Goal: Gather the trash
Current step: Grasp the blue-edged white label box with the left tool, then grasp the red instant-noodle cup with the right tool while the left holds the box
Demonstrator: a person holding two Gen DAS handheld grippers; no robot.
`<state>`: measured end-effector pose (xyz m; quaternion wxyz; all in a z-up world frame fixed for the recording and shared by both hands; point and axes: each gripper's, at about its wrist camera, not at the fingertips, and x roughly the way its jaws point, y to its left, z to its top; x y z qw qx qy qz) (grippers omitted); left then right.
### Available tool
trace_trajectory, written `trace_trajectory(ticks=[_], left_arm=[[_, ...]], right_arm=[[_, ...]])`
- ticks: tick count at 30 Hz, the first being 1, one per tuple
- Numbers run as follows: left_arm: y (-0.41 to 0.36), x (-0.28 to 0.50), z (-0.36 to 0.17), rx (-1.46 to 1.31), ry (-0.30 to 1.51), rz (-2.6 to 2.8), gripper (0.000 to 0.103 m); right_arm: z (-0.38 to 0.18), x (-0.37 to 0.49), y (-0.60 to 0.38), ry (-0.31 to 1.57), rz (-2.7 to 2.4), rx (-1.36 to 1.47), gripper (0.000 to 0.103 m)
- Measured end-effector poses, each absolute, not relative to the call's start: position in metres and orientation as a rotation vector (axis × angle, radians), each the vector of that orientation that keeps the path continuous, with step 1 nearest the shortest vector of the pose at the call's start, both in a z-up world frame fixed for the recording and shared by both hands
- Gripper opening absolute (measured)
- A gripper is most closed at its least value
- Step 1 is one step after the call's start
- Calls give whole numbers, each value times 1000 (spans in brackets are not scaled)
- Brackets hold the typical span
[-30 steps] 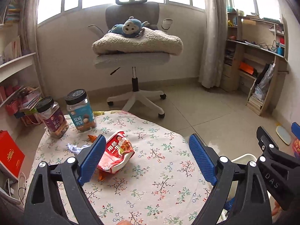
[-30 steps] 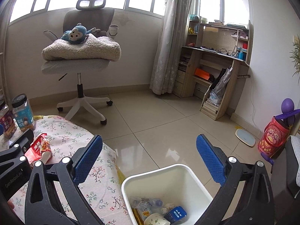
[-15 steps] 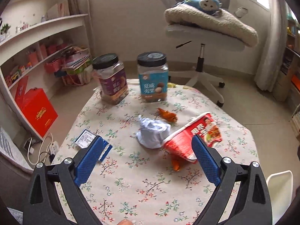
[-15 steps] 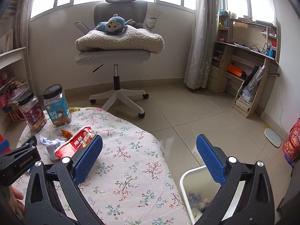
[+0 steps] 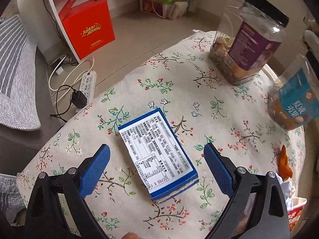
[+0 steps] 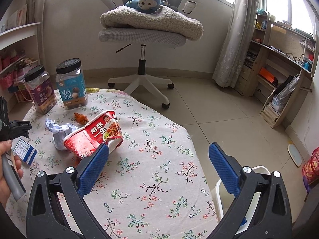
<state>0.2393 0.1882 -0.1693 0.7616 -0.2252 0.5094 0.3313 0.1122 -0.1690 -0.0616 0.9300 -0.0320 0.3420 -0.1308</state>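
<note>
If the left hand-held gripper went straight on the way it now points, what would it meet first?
Most likely the blue-and-white packet lying flat on the floral tablecloth. It sits between the open fingers of the left hand-held gripper, directly ahead. How far above the cloth the gripper is cannot be judged from this view.

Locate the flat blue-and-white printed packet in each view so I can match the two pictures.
Left wrist view: the blue-and-white packet lies flat at centre, between the open fingers of the left gripper.
Right wrist view: it sits small at the far left edge, beside the person's hand.
Shared landmark: the purple-labelled jar on the floral tablecloth.
</note>
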Motion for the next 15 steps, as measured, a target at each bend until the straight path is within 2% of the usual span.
trace_trajectory(ticks=[4,5,6,7,11,15], left_arm=[[197,252,-199,-509,1222,665,92],[198,251,-199,-501,1218,652,88],[196,251,-194,-476,1200,636,66],[194,252,-189,-459,1191,596,59],[189,248,-173,-487,1172,465,57],[184,237,-138,-507,1107,353,57]], right_arm=[[-71,122,-168,743,-251,-50,96],[-74,125,-168,758,-244,-36,96],[-78,131,-167,776,-231,-16,96],[-83,138,-166,801,-209,9,96],[-106,172,-164,927,-114,164,96],[-128,196,-164,975,-62,339,93]])
